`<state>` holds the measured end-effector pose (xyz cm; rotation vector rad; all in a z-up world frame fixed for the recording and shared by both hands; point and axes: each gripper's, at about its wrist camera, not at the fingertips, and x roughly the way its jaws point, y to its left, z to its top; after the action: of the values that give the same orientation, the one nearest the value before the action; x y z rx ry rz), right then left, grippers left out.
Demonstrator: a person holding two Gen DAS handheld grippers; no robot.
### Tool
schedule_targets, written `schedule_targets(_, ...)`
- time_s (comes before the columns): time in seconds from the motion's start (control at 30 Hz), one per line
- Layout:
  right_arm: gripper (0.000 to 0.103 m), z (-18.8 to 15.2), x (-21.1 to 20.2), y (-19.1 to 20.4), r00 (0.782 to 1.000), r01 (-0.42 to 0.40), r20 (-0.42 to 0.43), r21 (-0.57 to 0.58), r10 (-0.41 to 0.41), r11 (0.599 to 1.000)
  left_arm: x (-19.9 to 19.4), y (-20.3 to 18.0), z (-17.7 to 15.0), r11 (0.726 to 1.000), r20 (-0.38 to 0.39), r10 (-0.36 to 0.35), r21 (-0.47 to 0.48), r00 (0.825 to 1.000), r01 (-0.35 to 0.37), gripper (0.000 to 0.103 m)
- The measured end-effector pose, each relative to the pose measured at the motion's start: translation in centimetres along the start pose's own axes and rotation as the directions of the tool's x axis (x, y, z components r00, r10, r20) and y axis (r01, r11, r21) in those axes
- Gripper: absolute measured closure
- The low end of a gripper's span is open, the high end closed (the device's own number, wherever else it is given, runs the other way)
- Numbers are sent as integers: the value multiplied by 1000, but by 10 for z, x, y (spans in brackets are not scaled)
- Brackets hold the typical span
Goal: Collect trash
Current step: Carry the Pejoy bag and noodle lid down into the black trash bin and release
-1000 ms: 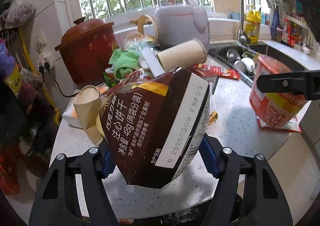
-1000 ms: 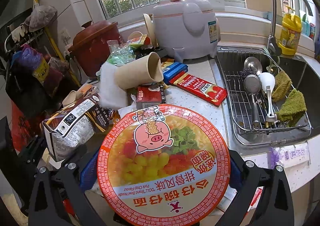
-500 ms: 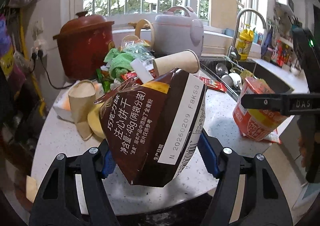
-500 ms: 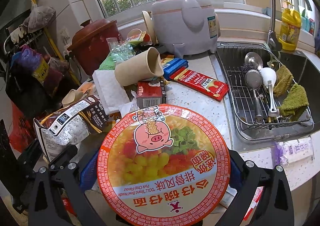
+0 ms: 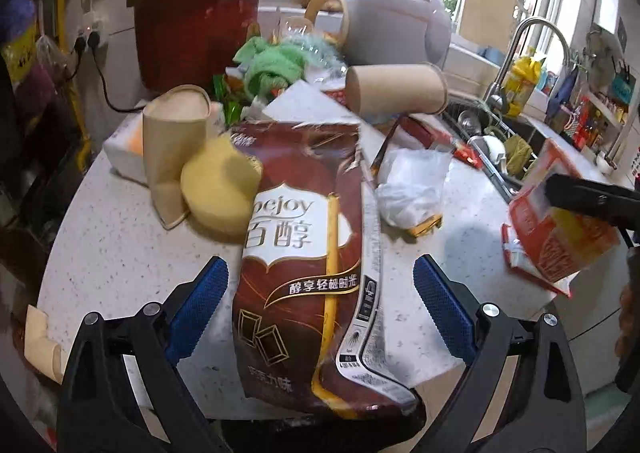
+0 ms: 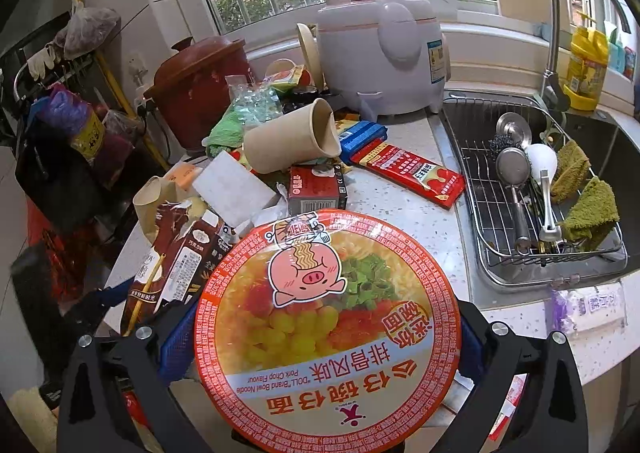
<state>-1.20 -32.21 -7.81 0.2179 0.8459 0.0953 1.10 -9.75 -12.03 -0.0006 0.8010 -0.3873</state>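
Left wrist view: we see the left gripper (image 5: 320,301) with its jaws just opened wide, both blue pads clear of the brown biscuit box (image 5: 308,273), which lies released between them, its lower end over the near edge of the speckled countertop (image 5: 104,237) and over something dark below that we cannot identify. We judge the step to be letting go of this piece of trash; to do it well, we would keep the pads clear and draw the gripper straight back so the light box is not dragged. The box is glossy creased cardboard, crushed and torn at its far end; behind it lie a tan paper cup (image 5: 396,87), ribless and cylindrical, and crumpled white tissue (image 5: 412,189). Right wrist view: the right gripper (image 6: 320,337) grasps the noodle bowl (image 6: 326,317) across its round rim, the printed foil lid facing us, above the countertop's near edge; the biscuit box shows at its left.
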Motion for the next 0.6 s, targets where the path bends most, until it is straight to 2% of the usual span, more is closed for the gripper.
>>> schedule_targets(0.03, 4, -1, 0, 0, 1000, 1, -2, 2, -1, 1000, 1, 1, 0, 1000, 1, -2, -4, 1000, 2, 12)
schedule_targets(0.1, 4, -3, 0, -1, 1000, 0, -6, 6, 0, 1000, 7, 1, 3, 1000, -19, 1, -1, 1000, -1, 28)
schedule_targets(0.13, 4, -3, 1, -1, 1000, -1, -9, 7, 1, 1000, 10, 2, 3, 1000, -40, -15, -2, 999, 15, 41)
schedule_targets(0.23, 4, -3, -1, 0, 1000, -4, -4, 7, 4, 1000, 13, 0, 5, 998, -70, -64, 4, 995, 65, 65)
schedule_targets(0.3, 4, -3, -3, 0, 1000, -4, 2, 7, 4, 1000, 12, -6, 3, 998, -80, -45, 45, 996, 49, 67)
schedule_targets(0.47, 4, -3, -13, 2, 1000, 8, 29, 0, -8, 1000, -1, -10, 2, 995, -64, -73, 60, 995, 77, 69)
schedule_targets(0.6, 4, -13, -31, 5, 999, 19, 45, -27, -18, 999, -36, -12, 1, 993, -16, -88, 80, 996, 89, 69)
